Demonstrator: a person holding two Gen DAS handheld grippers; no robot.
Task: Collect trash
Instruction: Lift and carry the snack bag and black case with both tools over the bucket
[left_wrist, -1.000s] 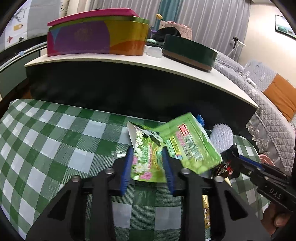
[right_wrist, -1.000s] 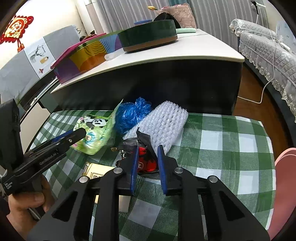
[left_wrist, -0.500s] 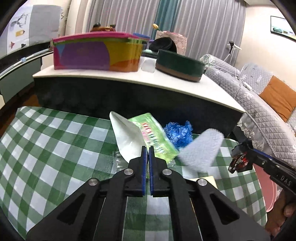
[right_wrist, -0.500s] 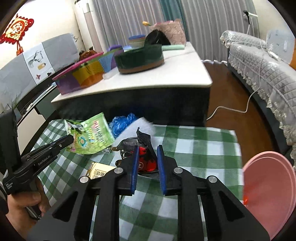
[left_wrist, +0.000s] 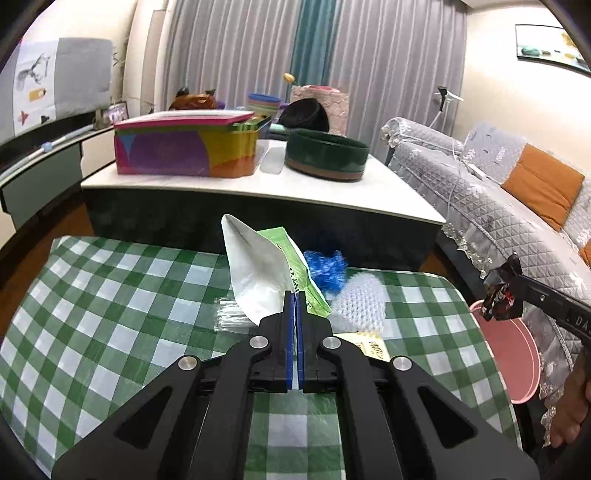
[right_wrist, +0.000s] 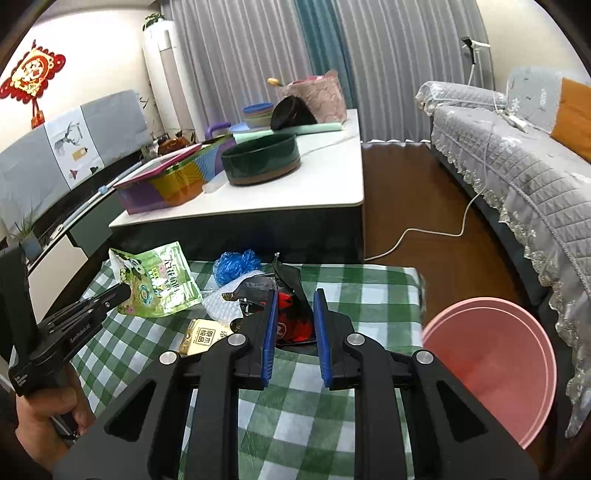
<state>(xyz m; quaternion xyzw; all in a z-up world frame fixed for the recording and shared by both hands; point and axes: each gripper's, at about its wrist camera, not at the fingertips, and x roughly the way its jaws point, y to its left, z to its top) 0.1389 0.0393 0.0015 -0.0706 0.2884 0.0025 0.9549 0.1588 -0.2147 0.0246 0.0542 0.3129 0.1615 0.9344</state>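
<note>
A green-checked table (right_wrist: 369, 291) fills the foreground, and a pink bin (right_wrist: 491, 365) stands on the floor off its right edge. The right gripper (right_wrist: 294, 299), nearer the bin, pinches a black-and-red wrapper (right_wrist: 291, 317) between part-closed jaws, above the table. The left gripper (left_wrist: 295, 295), jaws clamped tight, holds a green pouch (left_wrist: 266, 273) upright, long axis rising. The bin lies rightward of both.

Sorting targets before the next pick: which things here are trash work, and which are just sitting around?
Job:
green pouch in left tool
black-red wrapper in right tool
blue bag
bubble wrap
small carton
pink bin

Lying about:
colourful box
green round tin
sofa
</note>
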